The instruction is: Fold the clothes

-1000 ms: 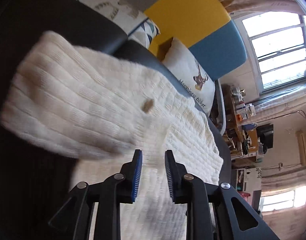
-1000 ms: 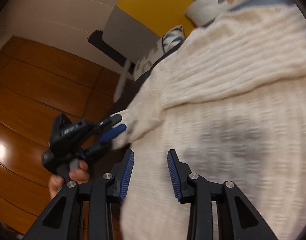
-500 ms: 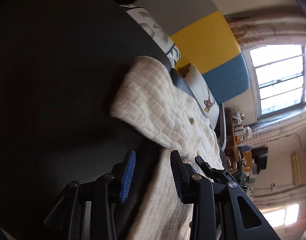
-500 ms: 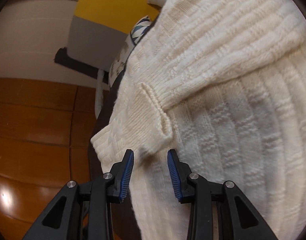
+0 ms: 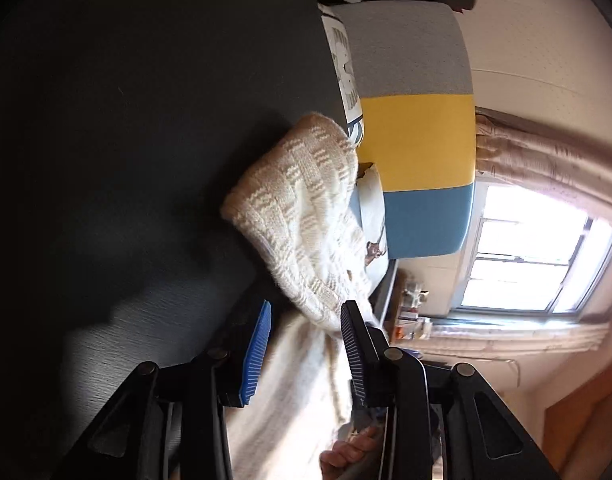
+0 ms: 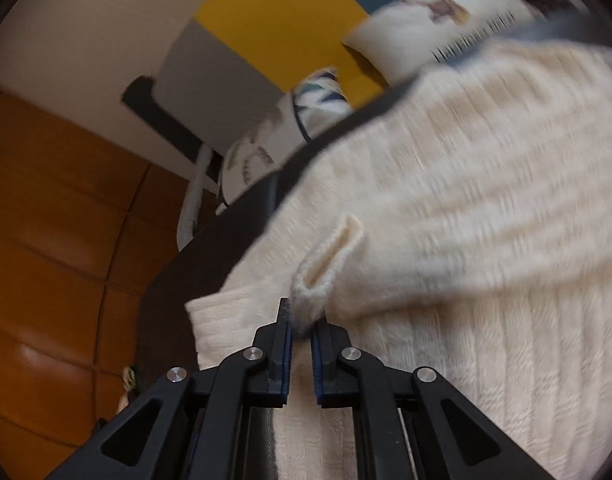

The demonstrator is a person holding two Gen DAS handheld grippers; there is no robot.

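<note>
Right claw (image 6: 301, 320) is pinched tight on the cream sweater's (image 6: 466, 220) cuff (image 6: 326, 260); left claw (image 5: 306, 340) hangs wide apart, sweater edge between its fingers.

The left gripper (image 5: 306, 344) stands wide apart at bottom centre, cream sweater (image 5: 301, 208) running up between its blue pads (image 5: 255, 354) over the dark sofa seat (image 5: 145, 120); a hand (image 5: 346, 458) at the bottom edge, window (image 5: 534, 248) at right
</note>
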